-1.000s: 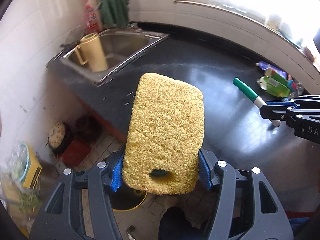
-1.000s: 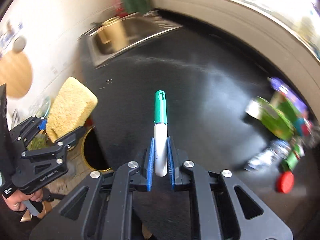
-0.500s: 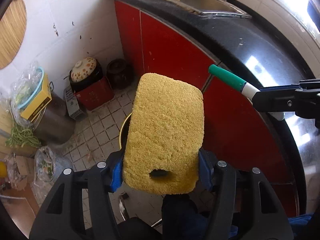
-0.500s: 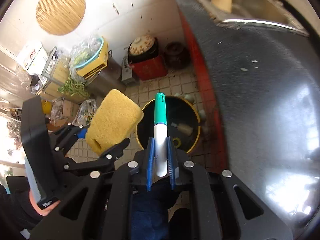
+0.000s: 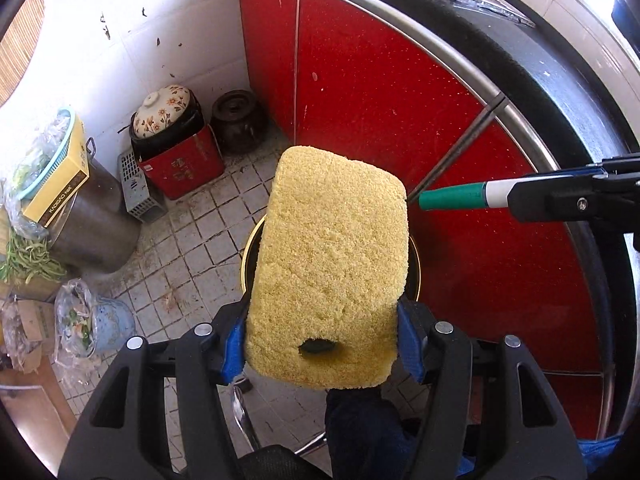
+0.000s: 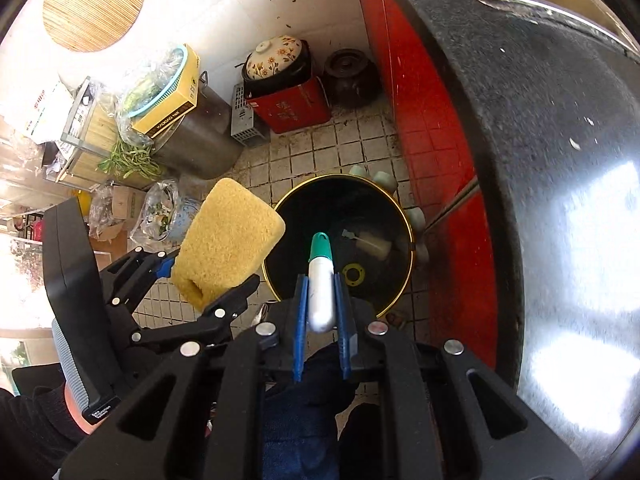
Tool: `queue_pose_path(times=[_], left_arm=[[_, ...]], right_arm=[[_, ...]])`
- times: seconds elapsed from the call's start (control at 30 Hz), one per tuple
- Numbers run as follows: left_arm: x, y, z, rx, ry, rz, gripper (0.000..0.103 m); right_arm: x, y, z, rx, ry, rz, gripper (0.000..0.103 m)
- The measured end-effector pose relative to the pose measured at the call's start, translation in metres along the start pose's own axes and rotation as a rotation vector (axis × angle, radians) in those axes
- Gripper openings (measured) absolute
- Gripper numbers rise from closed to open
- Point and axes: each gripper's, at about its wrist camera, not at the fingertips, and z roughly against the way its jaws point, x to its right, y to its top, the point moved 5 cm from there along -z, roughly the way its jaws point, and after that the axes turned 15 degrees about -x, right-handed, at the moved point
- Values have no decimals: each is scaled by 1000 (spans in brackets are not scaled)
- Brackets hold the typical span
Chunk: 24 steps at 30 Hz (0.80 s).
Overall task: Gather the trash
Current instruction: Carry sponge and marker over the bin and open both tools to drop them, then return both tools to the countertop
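Grippers are both pointing steeply down toward the tiled floor, each carrying one item. Left gripper (image 5: 320, 356) is clamping a yellow sponge (image 5: 332, 264) at its lower end between the blue pads; the sponge is standing out along the fingers and is hiding most of the black bin (image 6: 340, 240) in the left wrist view. Right gripper (image 6: 320, 316) is clamping a marker (image 6: 320, 280) with a white barrel and green cap, the cap pointing out over the bin's open mouth. In the right wrist view the bin, gold at the rim, is sitting on the floor just beside the red cabinet front (image 5: 380, 92), below the dark countertop (image 6: 540, 160). Pale scraps are lying inside the bin. A lidded floral pot (image 5: 164, 110) is resting on a red box near the wall.
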Motion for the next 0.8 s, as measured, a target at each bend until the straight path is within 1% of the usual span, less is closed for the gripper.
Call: queue_pose_path(times=[0.1, 0.13, 0.17, 0.23, 0.37, 0.43, 0.47, 0.53, 0.63, 0.67, 0.73, 0.8], left_arm=[[-1, 0, -2, -8, -7, -2, 60], [-1, 0, -2, -10, -12, -5, 65], [0, 0, -3, -14, -12, -10, 68], [0, -1, -4, -13, 6, -20, 74], [1, -1, 0, -10, 23, -23, 80], [2, -2, 6, -2, 30, -27, 86], [5, -2, 13, 10, 36, -38, 87], [13, -1, 24, 29, 51, -58, 93], [35, 3, 47, 71, 71, -118, 95], [49, 6, 58, 88, 70, -153, 95], [70, 12, 73, 117, 59, -202, 95], [104, 18, 95, 164, 31, -278, 95]], right_arm=[[-3, 4, 3, 10, 0, -3, 14], [-2, 4, 3, 7, 10, -6, 21], [-1, 4, 4, 4, 21, -8, 40], [0, 3, 10, 28, 24, -10, 66], [4, -2, 21, 41, 38, -10, 67], [10, -14, 35, 69, 37, -16, 67], [14, -19, 43, 87, 36, -23, 71], [26, -35, 62, 131, 27, -45, 78], [49, -62, 93, 199, 15, -103, 82], [59, -72, 103, 220, 15, -128, 83], [83, -102, 128, 277, 4, -195, 86], [103, -128, 145, 326, -24, -256, 87]])
